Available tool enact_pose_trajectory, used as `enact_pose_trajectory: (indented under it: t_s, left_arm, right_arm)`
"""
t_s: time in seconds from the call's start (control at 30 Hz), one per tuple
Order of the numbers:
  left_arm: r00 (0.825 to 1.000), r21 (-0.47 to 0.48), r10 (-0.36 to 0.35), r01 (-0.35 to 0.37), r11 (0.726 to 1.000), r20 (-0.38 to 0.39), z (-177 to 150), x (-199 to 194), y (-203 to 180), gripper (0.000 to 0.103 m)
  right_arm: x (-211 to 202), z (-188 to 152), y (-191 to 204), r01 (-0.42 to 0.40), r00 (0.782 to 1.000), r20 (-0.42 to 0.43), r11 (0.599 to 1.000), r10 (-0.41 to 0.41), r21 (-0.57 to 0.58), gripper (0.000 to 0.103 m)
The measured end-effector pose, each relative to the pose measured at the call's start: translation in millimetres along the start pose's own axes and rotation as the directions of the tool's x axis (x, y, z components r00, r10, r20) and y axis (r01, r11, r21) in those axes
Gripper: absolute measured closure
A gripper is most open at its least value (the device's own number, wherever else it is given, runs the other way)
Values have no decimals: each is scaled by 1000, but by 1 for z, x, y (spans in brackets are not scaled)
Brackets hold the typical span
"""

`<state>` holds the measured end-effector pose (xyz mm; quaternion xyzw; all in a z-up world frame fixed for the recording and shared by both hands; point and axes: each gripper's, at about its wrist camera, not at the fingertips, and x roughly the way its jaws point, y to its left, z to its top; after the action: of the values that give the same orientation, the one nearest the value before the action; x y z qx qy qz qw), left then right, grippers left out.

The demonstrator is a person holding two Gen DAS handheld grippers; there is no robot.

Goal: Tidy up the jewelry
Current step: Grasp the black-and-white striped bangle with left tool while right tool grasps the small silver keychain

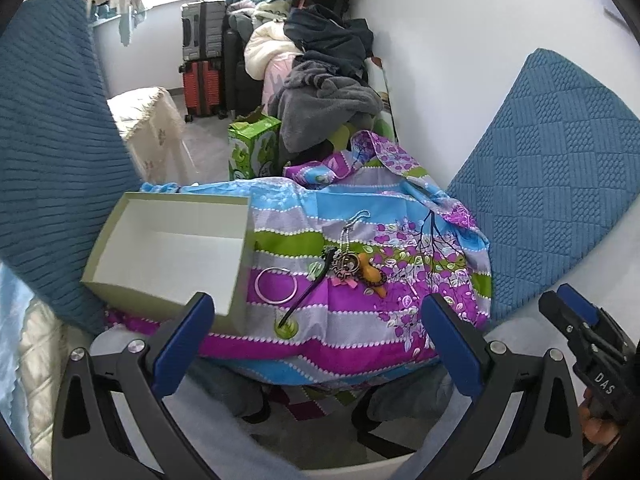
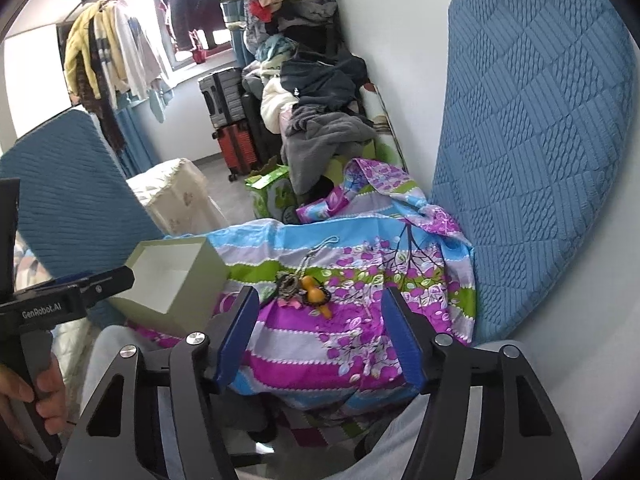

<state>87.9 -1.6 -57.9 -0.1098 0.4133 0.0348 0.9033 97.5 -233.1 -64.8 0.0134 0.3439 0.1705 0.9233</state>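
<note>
An open, empty pale-green box (image 1: 172,248) (image 2: 176,276) stands on the left of a colourful floral cloth (image 1: 360,332). To its right lie a silver bangle (image 1: 276,285), a black hair stick (image 1: 306,294), a ball-chain necklace with a dark pendant (image 1: 347,258) (image 2: 294,280), a pink bow, and an orange gourd charm (image 1: 372,276) (image 2: 316,294). My left gripper (image 1: 318,330) is open and empty, held back from the items. My right gripper (image 2: 320,334) is open and empty, just short of the gourd charm; it also shows at the right edge of the left wrist view (image 1: 576,320).
Blue textured cushions (image 1: 552,184) (image 1: 52,152) stand on both sides of the cloth. A white wall is at right. Behind are a green carton (image 1: 252,148), a pile of clothes (image 1: 320,72), suitcases (image 1: 202,60) and hanging garments (image 2: 112,52).
</note>
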Motion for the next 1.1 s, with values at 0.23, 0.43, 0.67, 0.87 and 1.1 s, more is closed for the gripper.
enact_pose_trajectory:
  t_s: [0.23, 0.43, 0.67, 0.87, 1.1]
  left_arm:
    - [998, 26, -52, 52, 998, -26, 18, 46, -13, 1]
    - [994, 47, -99, 101, 994, -47, 27, 98, -18, 8]
    - [976, 36, -164, 170, 985, -140, 14, 170, -20, 32]
    - [963, 57, -193, 206, 977, -186, 0, 213, -29, 51]
    - [951, 70, -219, 239, 968, -218, -4, 244, -32, 64]
  right_arm:
    - [47, 7, -21, 20, 1000, -13, 1000, -20, 9, 57]
    - [107, 1, -36, 10, 999, -33, 1000, -10, -2, 60]
    - [173, -18, -51, -6, 994, -108, 1000, 5, -13, 76]
    - [220, -37, -63, -21, 976, -215, 1000, 21, 1, 83]
    - [251, -49, -69, -26, 959, -283, 1000, 21, -16, 87]
